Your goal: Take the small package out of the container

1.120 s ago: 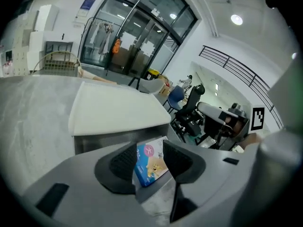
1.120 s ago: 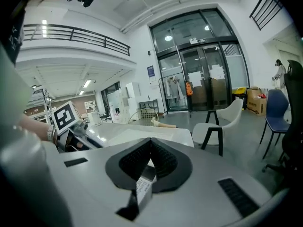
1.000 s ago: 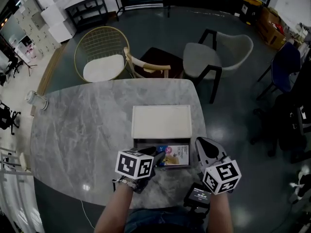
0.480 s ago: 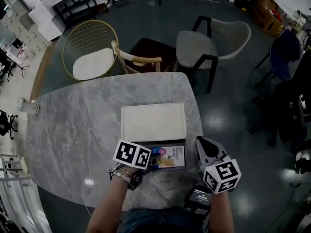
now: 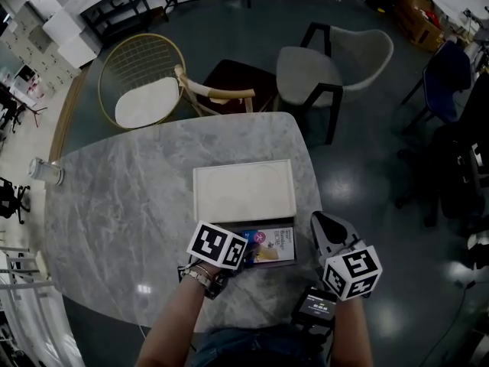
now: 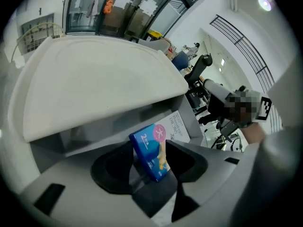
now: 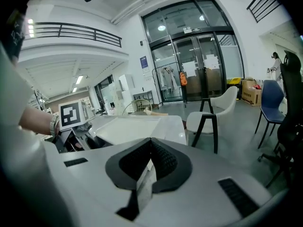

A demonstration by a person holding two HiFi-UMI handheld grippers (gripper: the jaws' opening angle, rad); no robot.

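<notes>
The container is a flat box with its white lid point(image 5: 243, 192) folded back and a dark tray point(image 5: 290, 260) toward me. A white booklet point(image 5: 279, 241) lies in the tray. The small blue package point(image 6: 150, 150) stands tilted on edge in the tray, between the two jaws of my left gripper point(image 6: 149, 148). The jaws stand wide around it and I cannot see the pads pressing on it. From above, the left gripper point(image 5: 246, 251) reaches into the tray's left part. My right gripper point(image 5: 325, 224) hovers just right of the box, shut with nothing in it point(image 7: 150, 141).
The box sits near the front edge of a grey marble table point(image 5: 122, 212). A dark device with a screen point(image 5: 315, 306) hangs by the right wrist. A small bottle point(image 5: 44, 170) stands at the table's far left. Chairs point(image 5: 149, 90) point(image 5: 336, 67) stand behind the table.
The left gripper has shifted right over the tray, closer to the booklet. The right gripper has stayed beside the box. The head view has tilted slightly.
</notes>
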